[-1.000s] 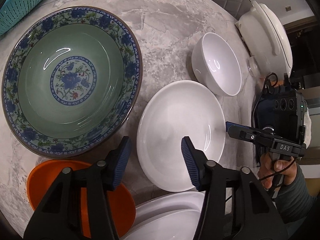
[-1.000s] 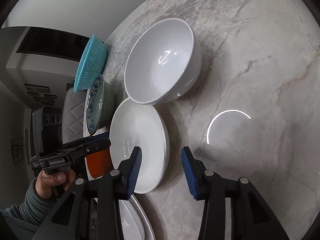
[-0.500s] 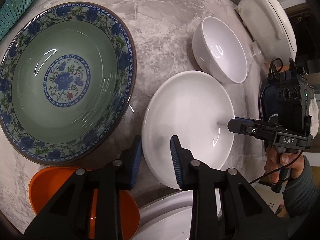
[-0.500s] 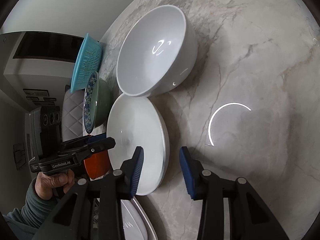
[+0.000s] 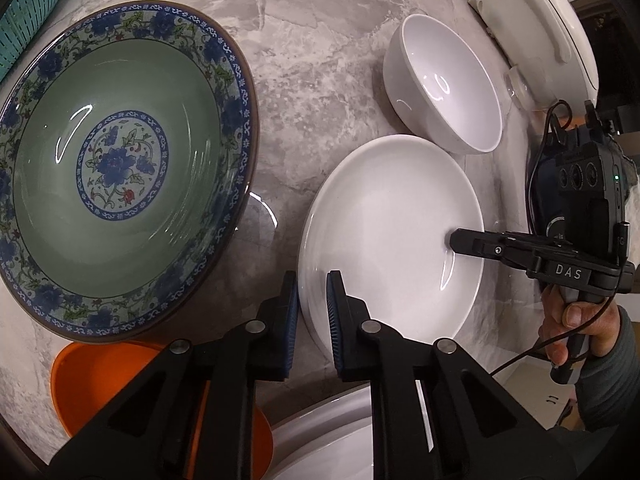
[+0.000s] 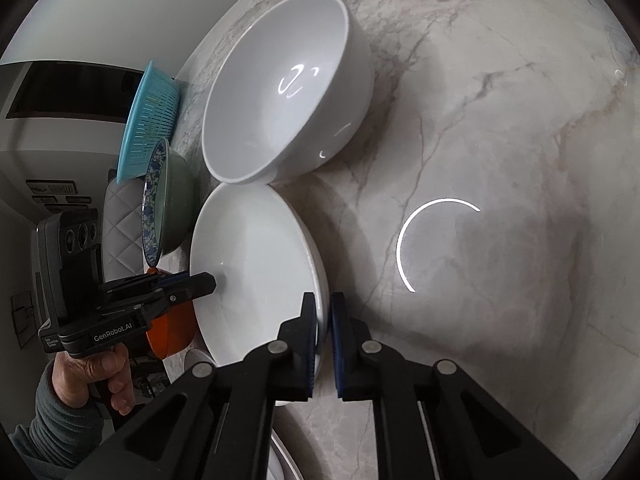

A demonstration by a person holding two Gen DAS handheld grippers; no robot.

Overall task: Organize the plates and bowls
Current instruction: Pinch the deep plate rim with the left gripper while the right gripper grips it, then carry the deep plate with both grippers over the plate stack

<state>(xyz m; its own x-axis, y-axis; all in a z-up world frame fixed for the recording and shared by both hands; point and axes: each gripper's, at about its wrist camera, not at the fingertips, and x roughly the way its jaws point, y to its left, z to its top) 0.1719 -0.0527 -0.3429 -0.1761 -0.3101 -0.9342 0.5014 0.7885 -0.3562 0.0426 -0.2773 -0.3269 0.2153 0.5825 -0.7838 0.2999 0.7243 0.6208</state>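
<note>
A: Start at the far left. What's there?

B: In the left wrist view, a teal colander (image 5: 28, 12) at the corner, then the big green floral bowl (image 5: 120, 176) on the marble table (image 5: 312, 60), with an orange bowl (image 5: 132, 392) just near of it. None of them has moved.

A: And the left gripper (image 5: 311, 304)?

B: A second ago its pads stood wide apart, short of the white plate (image 5: 392, 236). Now they have closed in on the plate's near-left rim, one pad outside and one inside, pinching it.

A: Further right?

B: The white bowl (image 5: 444, 80) sits just beyond the plate, nearly touching it, and a white lidded pot (image 5: 540, 28) lies at the far right. Another white dish (image 5: 332, 440) shows at the near edge.

A: The right gripper (image 6: 323, 344)?

B: It was spread beside the plate's opposite rim a second ago. Now it too is squeezed onto that rim; the left view shows its finger reaching over the plate's right side. The plate rests on the table between both tools.
</note>
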